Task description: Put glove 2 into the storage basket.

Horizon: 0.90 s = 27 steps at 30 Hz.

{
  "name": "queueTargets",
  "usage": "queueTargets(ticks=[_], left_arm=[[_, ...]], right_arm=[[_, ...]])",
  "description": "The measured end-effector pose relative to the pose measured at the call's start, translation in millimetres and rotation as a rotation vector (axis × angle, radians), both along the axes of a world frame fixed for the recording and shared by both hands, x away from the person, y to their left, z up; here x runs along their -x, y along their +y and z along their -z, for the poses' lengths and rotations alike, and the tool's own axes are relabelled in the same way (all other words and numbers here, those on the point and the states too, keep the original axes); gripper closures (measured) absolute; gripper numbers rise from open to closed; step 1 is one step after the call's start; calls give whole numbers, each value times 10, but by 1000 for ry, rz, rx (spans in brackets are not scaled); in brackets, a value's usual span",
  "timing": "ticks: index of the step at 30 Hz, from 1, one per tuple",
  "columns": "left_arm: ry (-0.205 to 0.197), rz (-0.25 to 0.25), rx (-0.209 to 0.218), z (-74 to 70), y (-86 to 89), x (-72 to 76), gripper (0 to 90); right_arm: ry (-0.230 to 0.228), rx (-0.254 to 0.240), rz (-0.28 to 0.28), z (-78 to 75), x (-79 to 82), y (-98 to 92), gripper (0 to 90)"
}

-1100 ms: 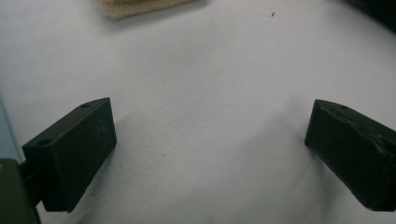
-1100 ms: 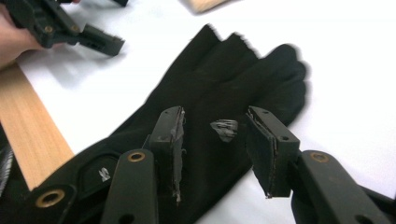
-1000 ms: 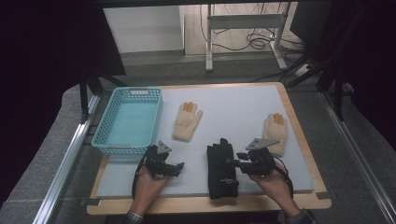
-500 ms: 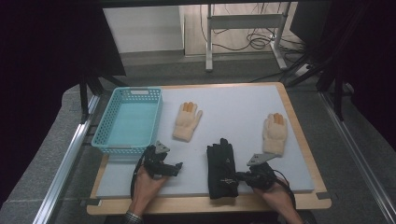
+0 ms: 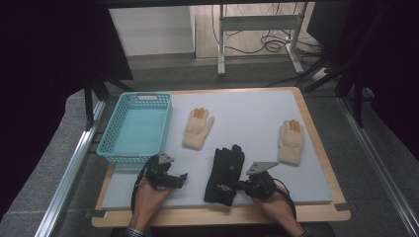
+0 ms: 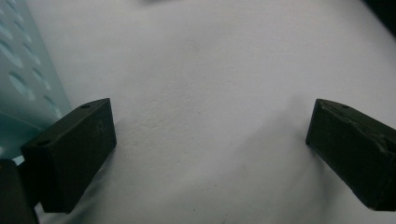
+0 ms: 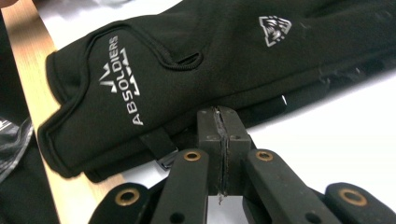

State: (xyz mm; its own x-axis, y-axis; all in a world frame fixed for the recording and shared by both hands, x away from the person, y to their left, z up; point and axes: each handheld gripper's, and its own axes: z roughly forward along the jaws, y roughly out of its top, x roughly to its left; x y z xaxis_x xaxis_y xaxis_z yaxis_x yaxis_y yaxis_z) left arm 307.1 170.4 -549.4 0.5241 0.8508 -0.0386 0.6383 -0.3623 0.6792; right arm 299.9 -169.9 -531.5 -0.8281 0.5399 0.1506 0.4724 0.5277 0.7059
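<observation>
A lab or test room: a wooden table [image 5: 316,143] topped with a grey mat [image 5: 247,118] stands on grey carpet, flanked by aluminium rails [image 5: 69,168]. Beyond the table stands a metal desk frame [image 5: 257,29] with loose cables [image 5: 269,42] beneath it.

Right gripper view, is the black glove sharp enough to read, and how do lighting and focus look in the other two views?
Right gripper view: the black glove is sharp, its white lettering readable. Left gripper view: soft, the teal basket blurred at the edge, faint shadows under the jaws. High view: the table evenly lit, the surroundings dark.
</observation>
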Motion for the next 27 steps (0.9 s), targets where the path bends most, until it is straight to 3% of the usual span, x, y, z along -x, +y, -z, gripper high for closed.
queueTargets(ticks=[5, 9, 15, 22, 23, 27], left_arm=[[17, 1, -8, -13, 30, 31, 23], [1, 9, 4, 7, 51, 48, 24], [-10, 10, 12, 21, 62, 56, 23], [-12, 9, 17, 26, 66, 57, 21], [-12, 9, 18, 27, 67, 57, 21], [-12, 6, 22, 28, 67, 59, 21]], right_arm=[[-25, 3, -9, 19, -48, 209, 877], [-50, 12, -20, 29, -84, 351, 877], [-67, 33, -31, 0, -71, 365, 843], [-129, 30, 72, -146, -149, -7, 701], [-160, 52, 117, -156, -193, -136, 625], [-176, 74, 176, -129, -266, -325, 460]])
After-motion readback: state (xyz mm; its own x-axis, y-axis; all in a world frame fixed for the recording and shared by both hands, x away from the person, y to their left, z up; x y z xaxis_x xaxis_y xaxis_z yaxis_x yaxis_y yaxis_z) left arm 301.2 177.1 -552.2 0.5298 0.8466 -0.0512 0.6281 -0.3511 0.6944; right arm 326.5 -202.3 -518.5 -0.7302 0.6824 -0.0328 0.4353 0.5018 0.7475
